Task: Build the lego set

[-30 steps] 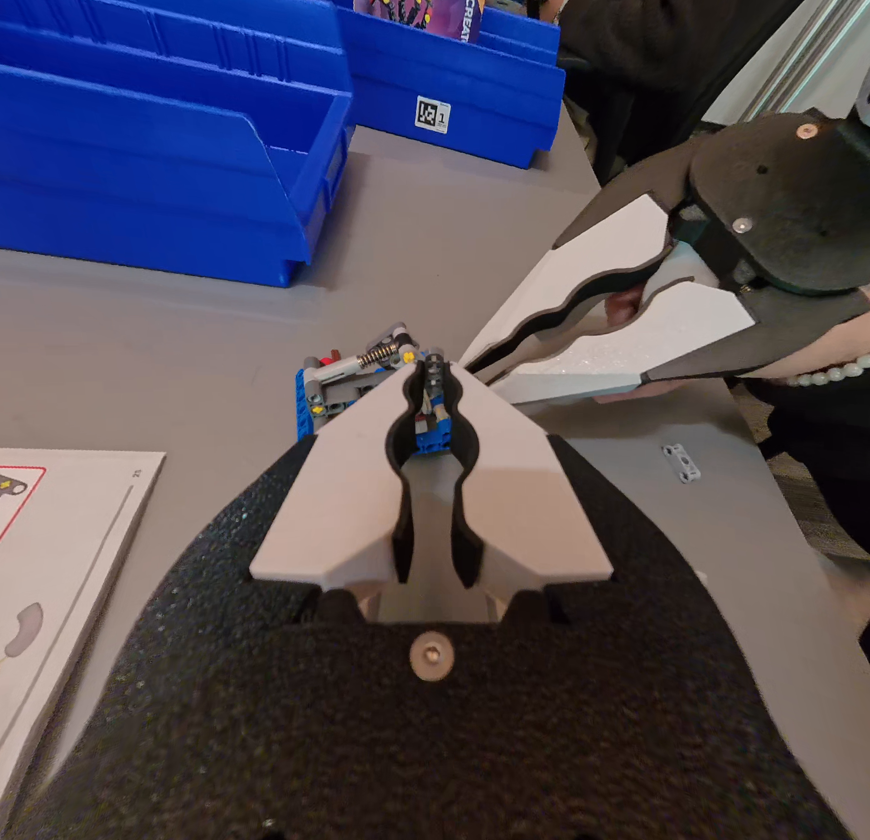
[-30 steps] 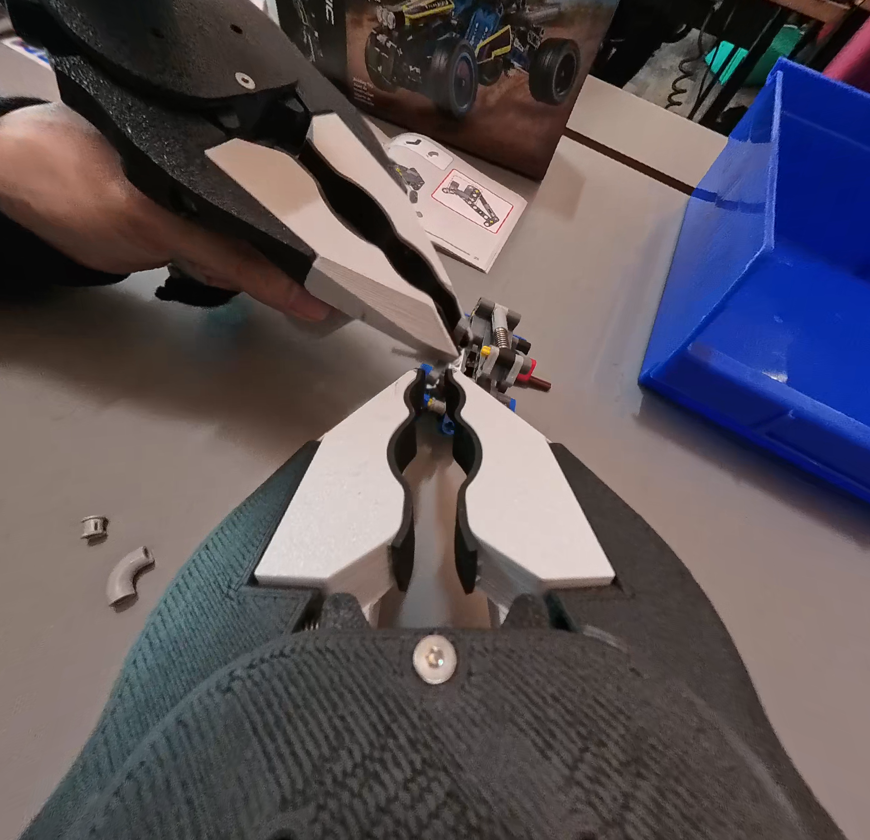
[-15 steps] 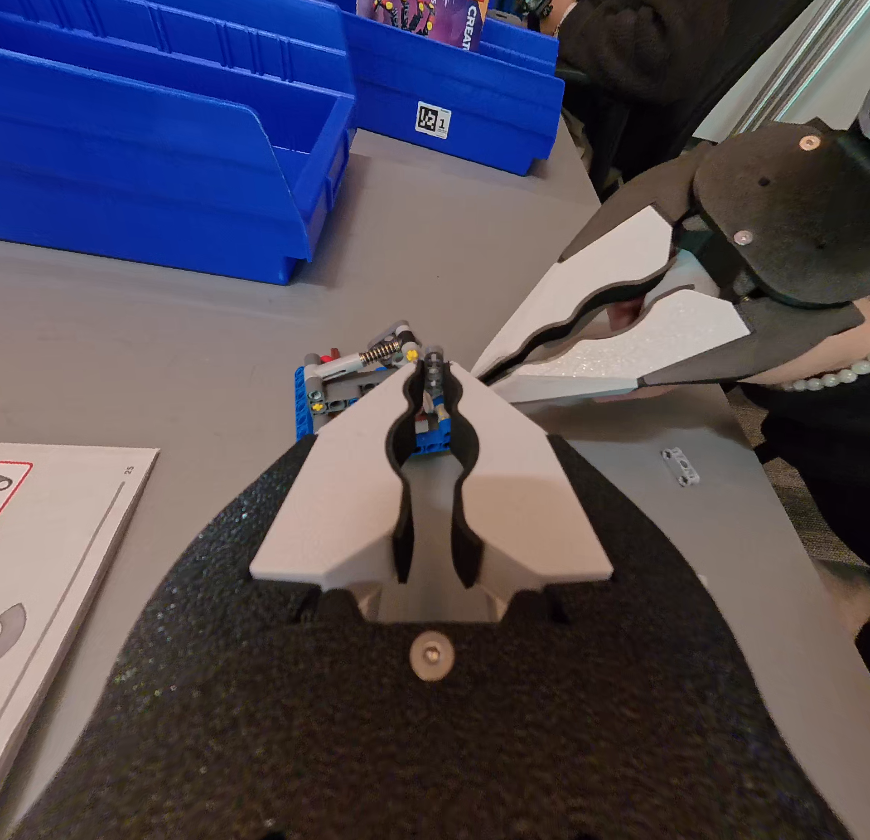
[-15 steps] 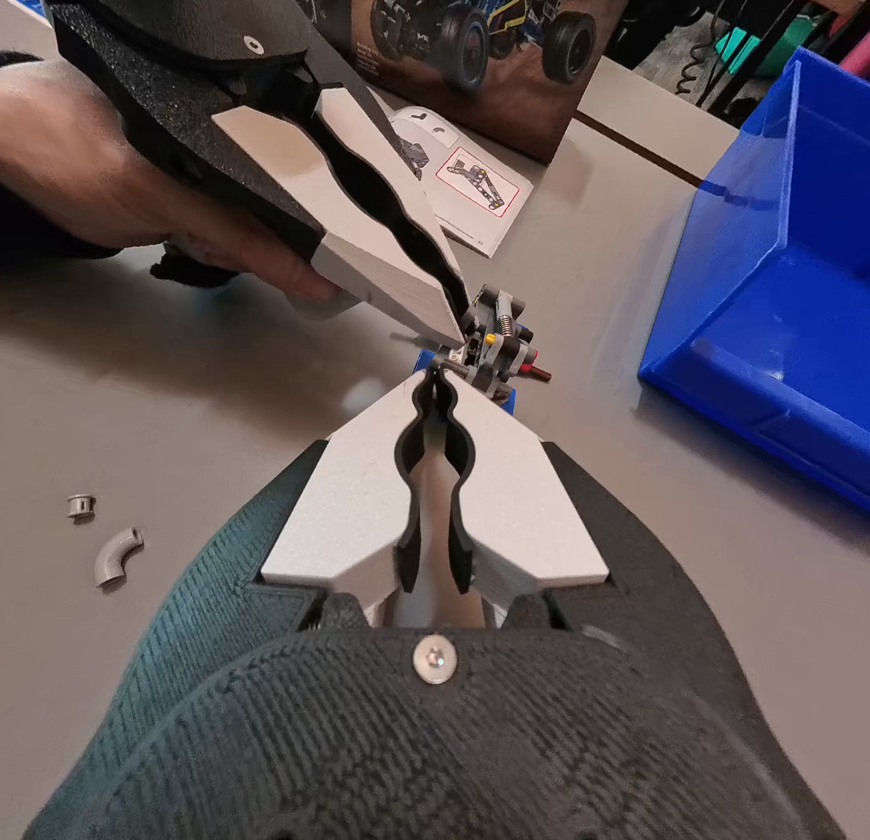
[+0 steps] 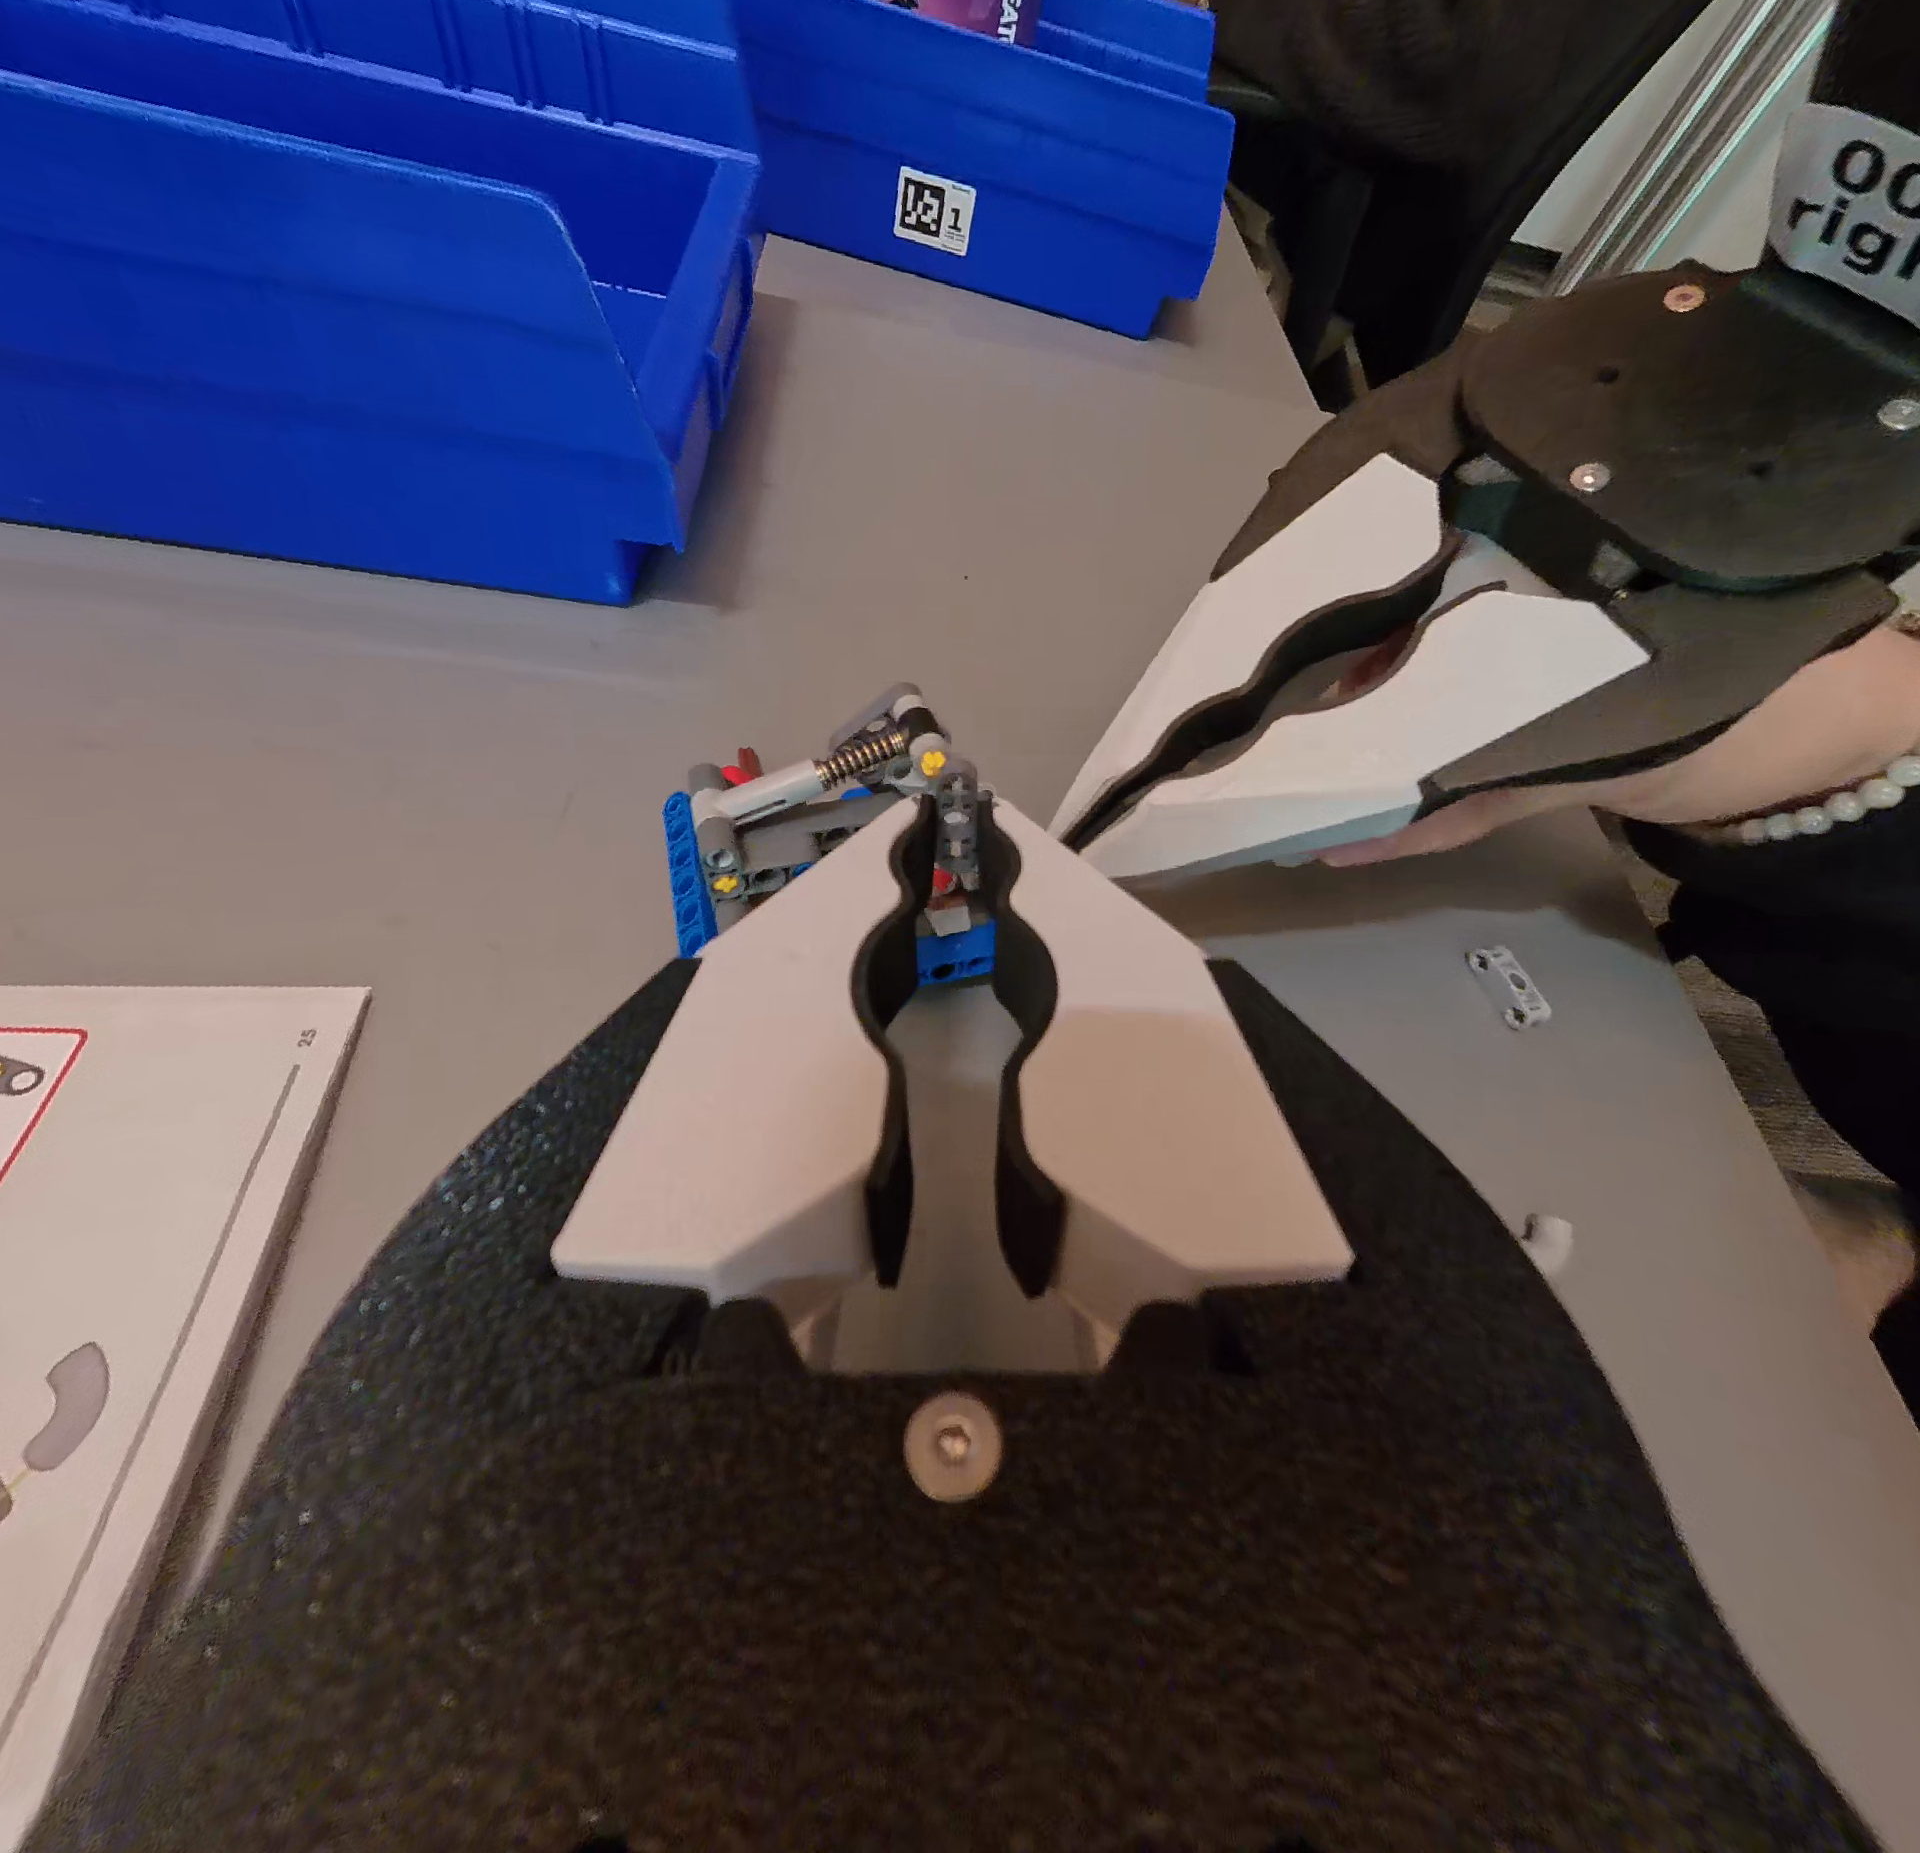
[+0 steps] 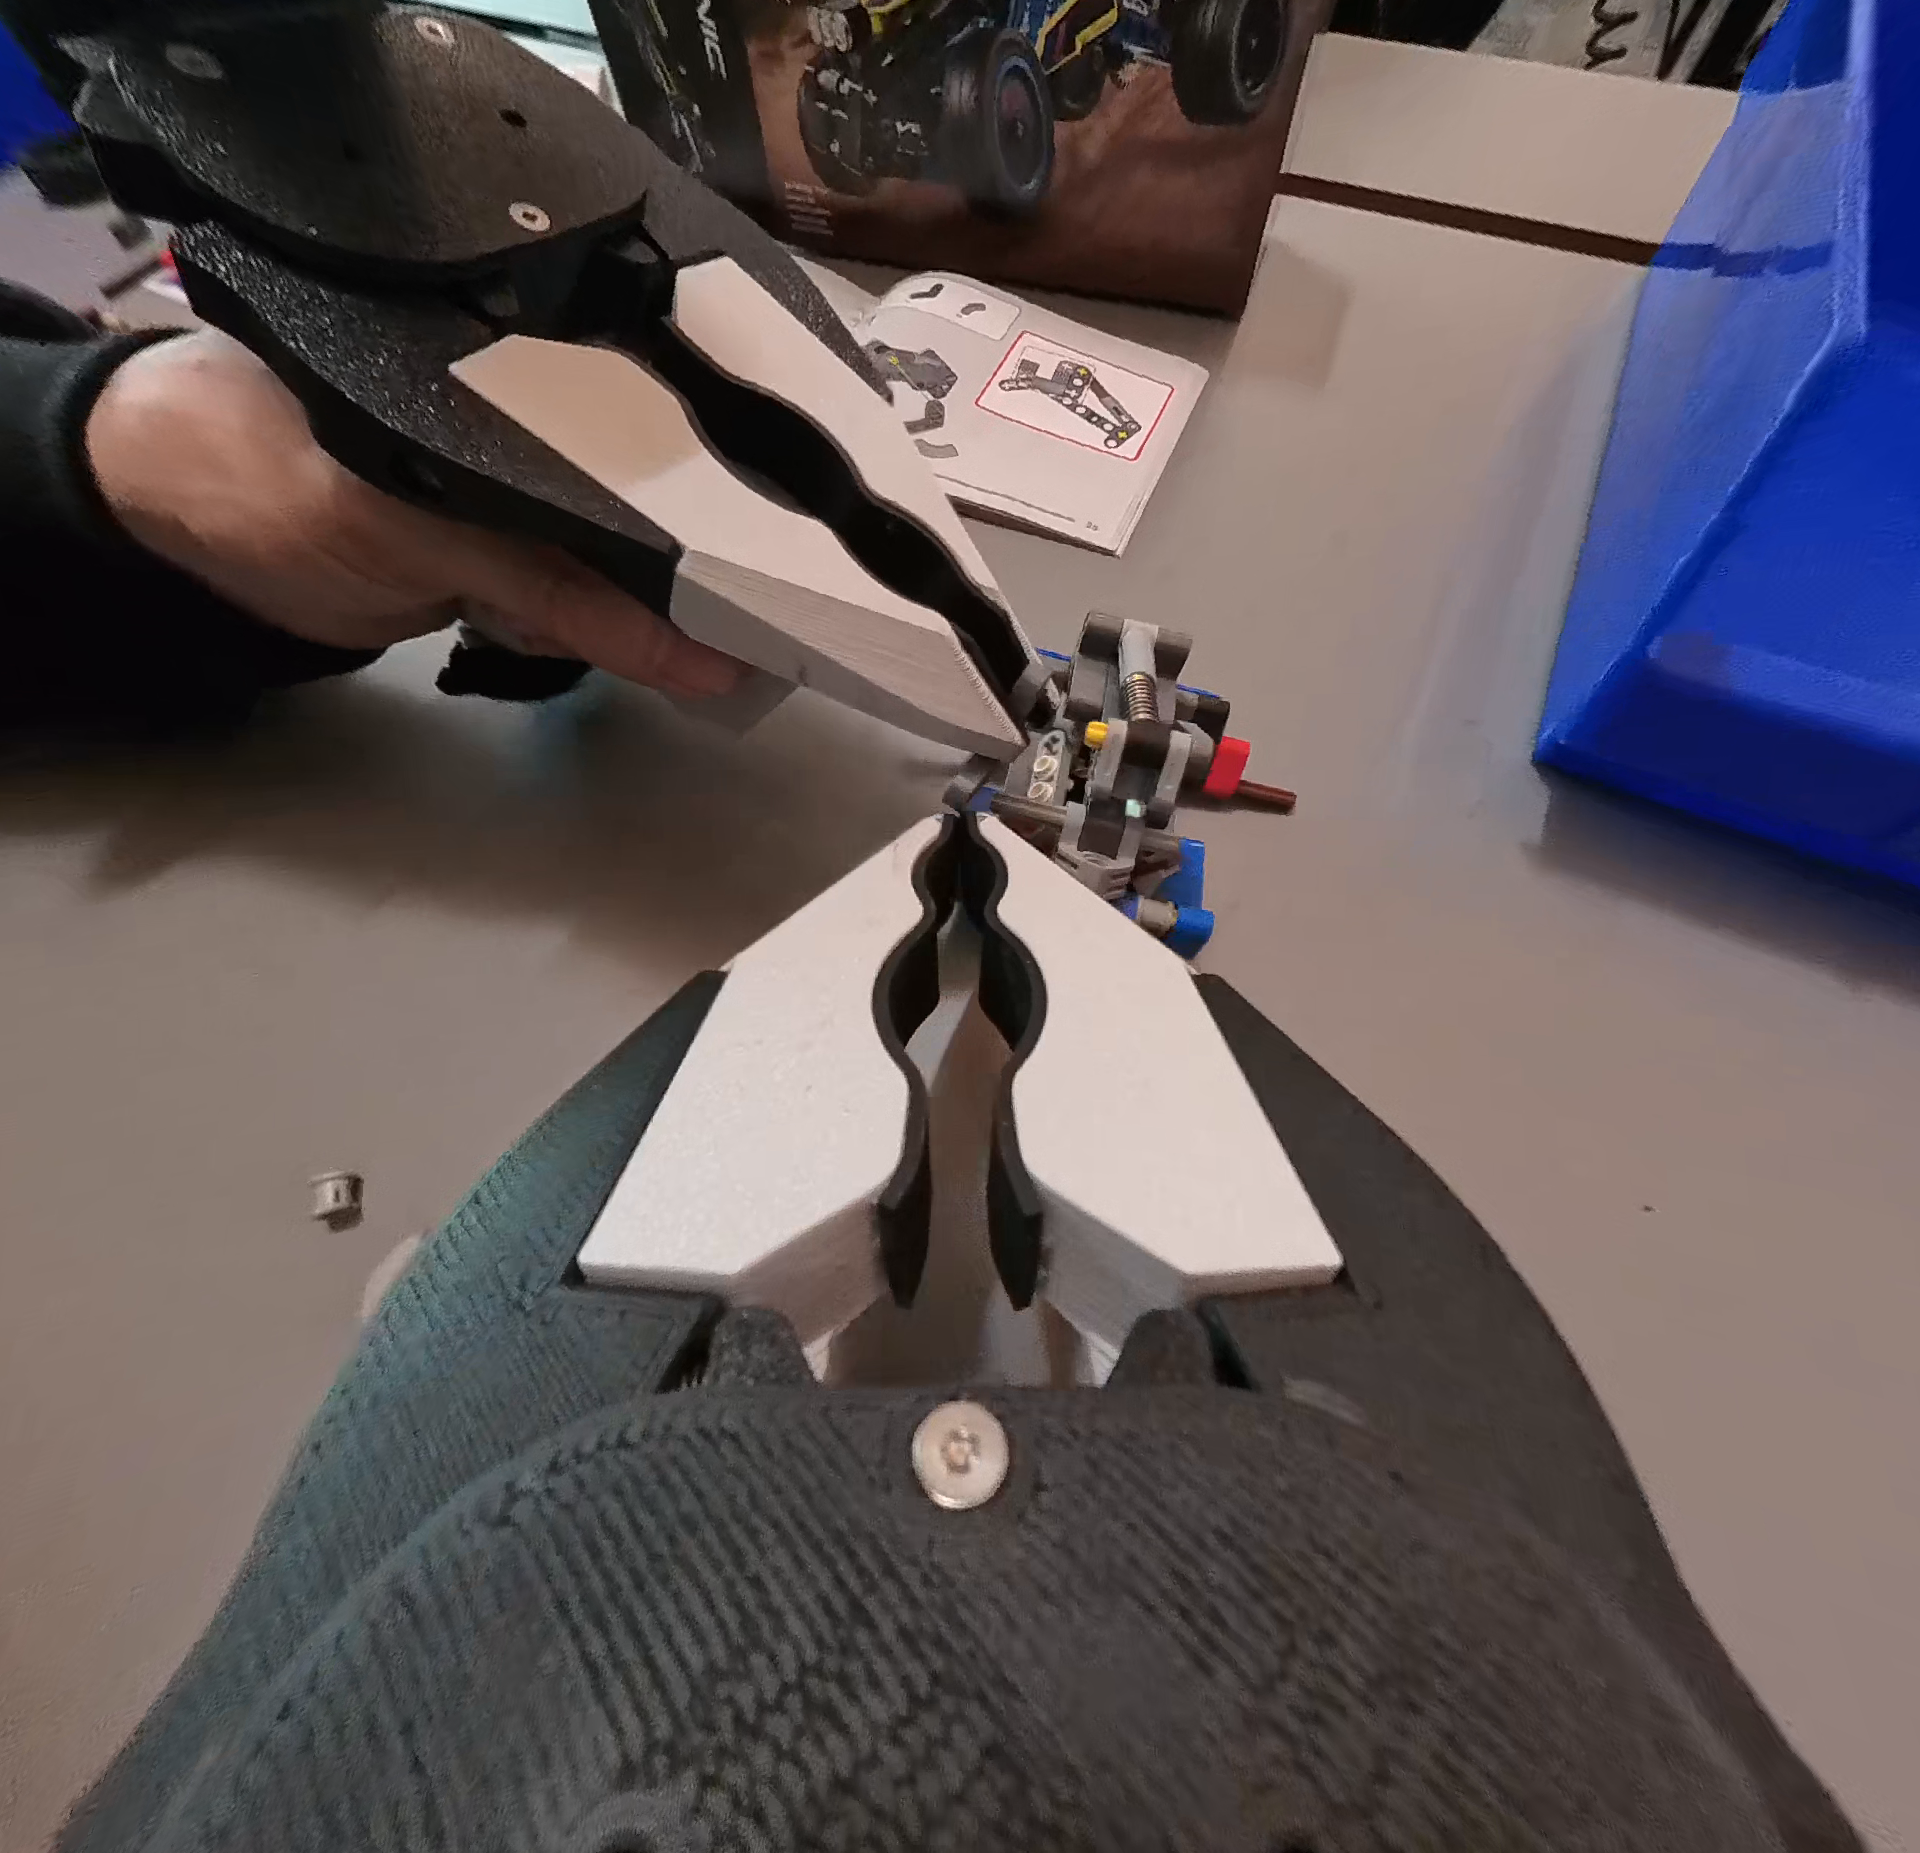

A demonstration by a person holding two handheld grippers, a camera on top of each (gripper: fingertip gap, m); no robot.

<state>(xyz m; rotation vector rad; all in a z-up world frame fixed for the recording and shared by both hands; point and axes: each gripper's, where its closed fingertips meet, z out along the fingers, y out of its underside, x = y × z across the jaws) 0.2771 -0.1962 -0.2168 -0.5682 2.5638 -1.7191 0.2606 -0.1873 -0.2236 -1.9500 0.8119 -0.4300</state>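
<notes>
A small toy-brick assembly (image 5: 810,816) of grey beams, a blue frame and a metal spring stands on the grey table (image 5: 416,764). My left gripper (image 5: 951,816) is shut on a thin upright grey beam of it. The right wrist view shows those fingertips (image 6: 1013,728) clamped on the assembly (image 6: 1132,754) from the upper left. My right gripper (image 6: 961,832) is shut, its tips meeting right at the assembly's near lower corner with nothing visible between them. It also shows in the left wrist view (image 5: 1075,837), held by a hand just right of the assembly.
Blue bins (image 5: 364,349) stand at the back left, and another blue bin (image 6: 1766,504) is on the right. An instruction booklet (image 6: 1039,421) and a toy box (image 6: 987,89) lie beyond the assembly. Small loose grey pieces (image 5: 1507,988) (image 6: 336,1195) lie on the table. Left and right tips are no more than a few centimetres apart.
My right gripper's jaws closed from a narrow opening at the assembly's near side and drew back slightly. My left gripper kept its hold on the grey beam.
</notes>
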